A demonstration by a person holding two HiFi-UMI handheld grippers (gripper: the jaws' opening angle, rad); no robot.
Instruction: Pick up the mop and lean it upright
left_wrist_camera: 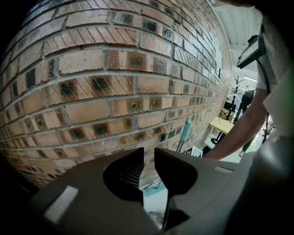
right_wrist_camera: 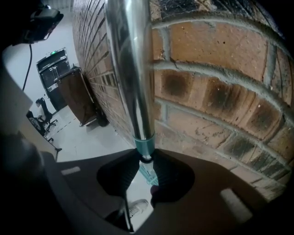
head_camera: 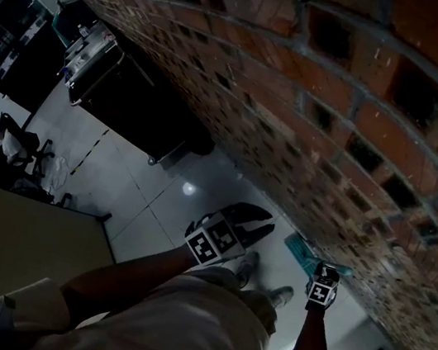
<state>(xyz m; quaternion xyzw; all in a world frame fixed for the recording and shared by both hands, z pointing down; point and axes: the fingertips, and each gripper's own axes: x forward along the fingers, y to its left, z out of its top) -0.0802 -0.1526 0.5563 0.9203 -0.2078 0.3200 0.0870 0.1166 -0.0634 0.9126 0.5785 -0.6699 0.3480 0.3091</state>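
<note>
The mop stands close against the brick wall (right_wrist_camera: 220, 69). Its shiny metal handle (right_wrist_camera: 131, 69) runs down from the top of the right gripper view into a teal collar (right_wrist_camera: 144, 146). My right gripper (right_wrist_camera: 143, 167) is shut on the handle just below that collar. The teal mop head (head_camera: 303, 254) lies on the floor at the wall's foot, below the right gripper (head_camera: 321, 287). In the left gripper view a teal part of the handle (left_wrist_camera: 186, 130) shows against the wall. My left gripper (left_wrist_camera: 148, 163) faces the bricks with a narrow gap between its jaws and nothing in it; it hangs over my knee (head_camera: 226, 231).
A dark cabinet (head_camera: 131, 104) stands along the wall further off, with office chairs (head_camera: 14, 146) and a table edge (head_camera: 15, 235) to the left. My shoes (head_camera: 249, 267) are near the mop head. A yellow table (left_wrist_camera: 223, 125) stands beyond the mop.
</note>
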